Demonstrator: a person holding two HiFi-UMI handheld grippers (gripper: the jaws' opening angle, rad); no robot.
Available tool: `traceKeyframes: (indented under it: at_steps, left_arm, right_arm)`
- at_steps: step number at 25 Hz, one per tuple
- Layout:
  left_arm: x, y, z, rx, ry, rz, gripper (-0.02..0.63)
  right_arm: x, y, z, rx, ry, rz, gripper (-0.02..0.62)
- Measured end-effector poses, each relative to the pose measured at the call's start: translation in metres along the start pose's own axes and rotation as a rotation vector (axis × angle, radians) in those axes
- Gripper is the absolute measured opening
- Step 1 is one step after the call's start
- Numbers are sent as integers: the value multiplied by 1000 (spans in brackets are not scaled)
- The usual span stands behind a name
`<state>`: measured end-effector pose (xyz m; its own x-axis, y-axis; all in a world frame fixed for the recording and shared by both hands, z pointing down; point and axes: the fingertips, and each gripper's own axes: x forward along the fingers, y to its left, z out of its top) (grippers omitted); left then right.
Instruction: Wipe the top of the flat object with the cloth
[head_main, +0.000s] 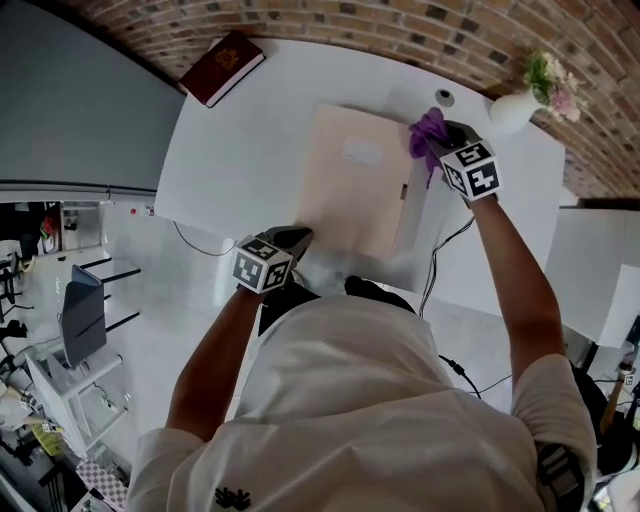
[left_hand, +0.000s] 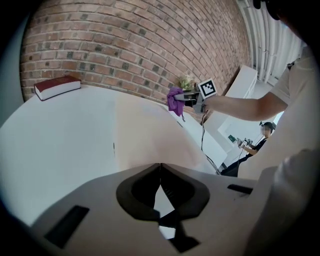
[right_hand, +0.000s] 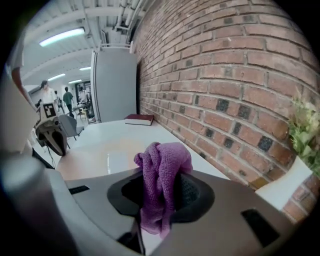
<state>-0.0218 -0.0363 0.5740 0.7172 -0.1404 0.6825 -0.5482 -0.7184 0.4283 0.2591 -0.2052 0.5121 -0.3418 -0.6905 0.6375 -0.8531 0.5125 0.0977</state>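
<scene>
A flat beige folder-like object (head_main: 355, 185) lies on the white table (head_main: 240, 150). My right gripper (head_main: 447, 138) hovers at its far right corner, shut on a bunched purple cloth (head_main: 429, 134) that hangs between the jaws (right_hand: 165, 157). The left gripper view shows that cloth (left_hand: 175, 100) just above the object's far edge (left_hand: 145, 130). My left gripper (head_main: 297, 238) sits at the object's near left corner, jaws shut tip to tip (left_hand: 160, 166) with nothing visible between them. Whether it presses on the object is unclear.
A dark red book (head_main: 222, 66) lies at the table's far left corner. A white vase with flowers (head_main: 520, 100) stands at the far right by the brick wall (head_main: 400, 25). A small grey round thing (head_main: 444, 97) sits behind the cloth. A cable (head_main: 435, 270) hangs off the near edge.
</scene>
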Motion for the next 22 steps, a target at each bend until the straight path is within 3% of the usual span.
traceKeyframes:
  at_steps: [5,11,16,22]
  left_arm:
    - [-24,-12,9,43,-94,-92,25]
    - [-80,-14,12,127,-146,-200,25]
    - [-133,-5,6,197,-153,-235,25]
    - [-189,-14,-1,249,-192,-286,25]
  right_arm:
    - [-48,70,-7,114,-46,40,121]
    - [-92,162,-13,255,-64,9,121]
    - [-113,225,-10,372,-84,-26,120]
    - [-138,304,16,440,-143,-37,120]
